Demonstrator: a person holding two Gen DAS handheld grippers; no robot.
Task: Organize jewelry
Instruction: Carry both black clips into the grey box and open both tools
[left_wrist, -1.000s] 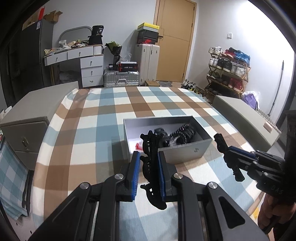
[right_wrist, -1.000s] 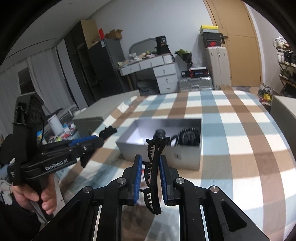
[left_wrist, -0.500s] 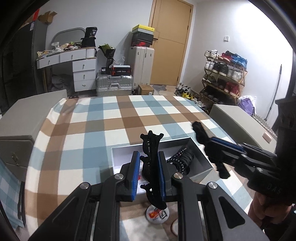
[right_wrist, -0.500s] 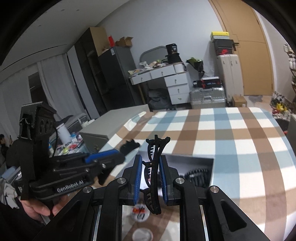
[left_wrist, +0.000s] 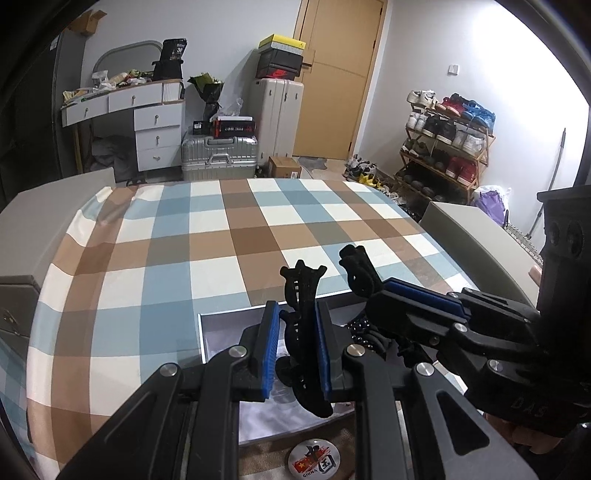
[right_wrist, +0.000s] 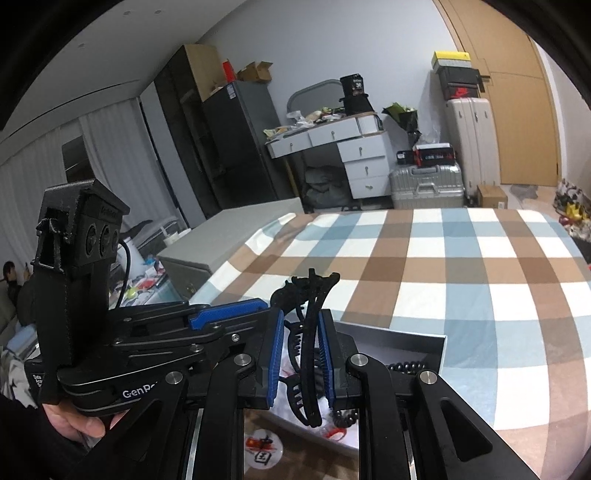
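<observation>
**Two grippers, two black hair claws, one grey box**

The left gripper (left_wrist: 295, 347) has its blue pads clamped on a black hair claw clip (left_wrist: 301, 295), held upright above the open grey box (left_wrist: 218, 354). The right gripper (right_wrist: 301, 354) is likewise clamped on a second black claw clip (right_wrist: 308, 321), also over the box. The box sits near the front edge of the checked bedspread (left_wrist: 207, 236); one string of dark beads (right_wrist: 406, 367) lies inside. One round "CHINA" badge (left_wrist: 314, 461) lies on the cloth just before the box.
</observation>
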